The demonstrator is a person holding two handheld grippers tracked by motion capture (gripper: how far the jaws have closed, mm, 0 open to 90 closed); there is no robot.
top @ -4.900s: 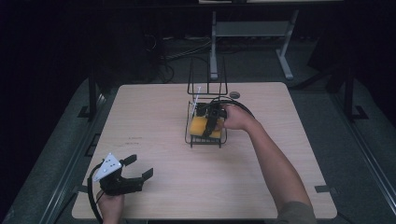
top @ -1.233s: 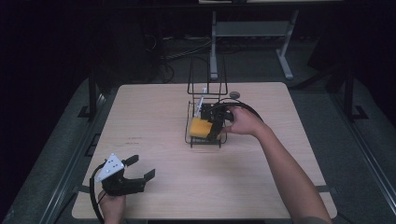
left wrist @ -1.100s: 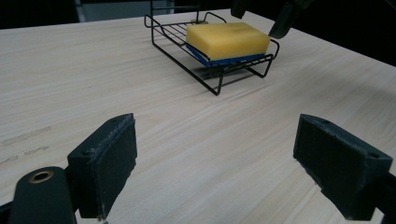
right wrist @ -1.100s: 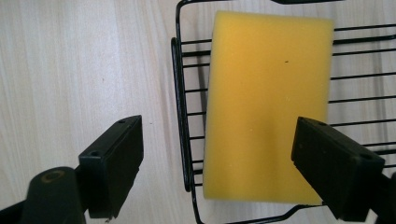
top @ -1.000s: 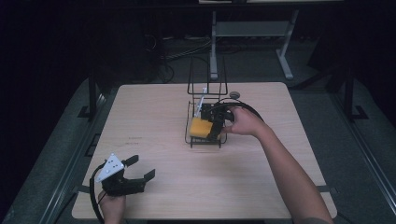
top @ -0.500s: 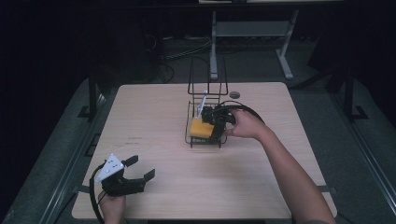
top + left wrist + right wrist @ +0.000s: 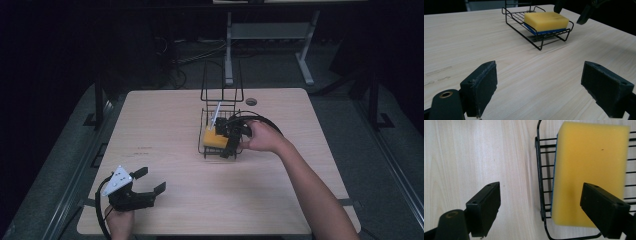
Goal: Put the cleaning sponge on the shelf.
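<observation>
Right gripper [image 7: 231,142] hanging open over sponge [image 7: 590,170] lying in rack [image 7: 212,149], not touching; left gripper [image 7: 145,182] open, idling near table [image 7: 280,190] edge

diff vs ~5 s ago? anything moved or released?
The right gripper has pulled back slightly toward the person over the wire rack, jaws open, holding nothing. The yellow sponge stays in the rack; the left gripper stays open near the table's near-left edge.

Black tongs [image 7: 148,182], grey three-cornered plate [image 7: 119,178]
</observation>
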